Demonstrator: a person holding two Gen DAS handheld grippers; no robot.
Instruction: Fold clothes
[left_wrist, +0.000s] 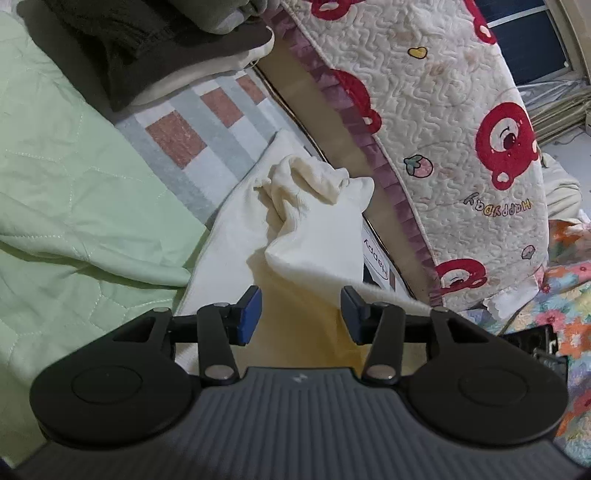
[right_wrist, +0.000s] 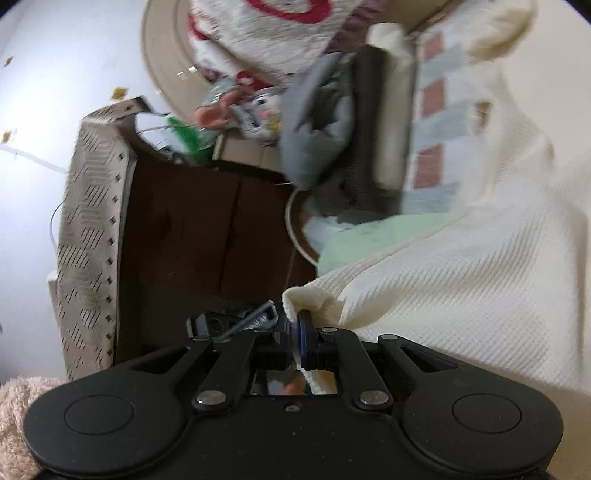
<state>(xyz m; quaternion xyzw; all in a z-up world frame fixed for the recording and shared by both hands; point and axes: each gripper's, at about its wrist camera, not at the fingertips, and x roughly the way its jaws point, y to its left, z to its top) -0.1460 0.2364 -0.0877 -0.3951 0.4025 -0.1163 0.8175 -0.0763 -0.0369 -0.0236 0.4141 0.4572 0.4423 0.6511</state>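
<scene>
A cream knit garment (left_wrist: 314, 225) lies on the bed, its far end bunched into folds and one flap raised. My left gripper (left_wrist: 301, 312) hovers just over the near part of the cloth, open, with nothing between its blue-padded fingers (left_wrist: 249, 314). In the right wrist view the same cream garment (right_wrist: 461, 273) stretches away to the right. My right gripper (right_wrist: 295, 338) is shut on a rolled corner of it, which pokes out past the fingertips. This view is blurred by motion.
A pale green quilt (left_wrist: 70, 199) covers the bed at left, over a checked sheet (left_wrist: 207, 122). A stack of dark folded clothes (left_wrist: 147, 44) sits at the far end. A bear-print quilted cover (left_wrist: 454, 140) rises at right. Dark wooden floor (right_wrist: 207, 236) and a patterned panel (right_wrist: 88, 236) lie beside the bed.
</scene>
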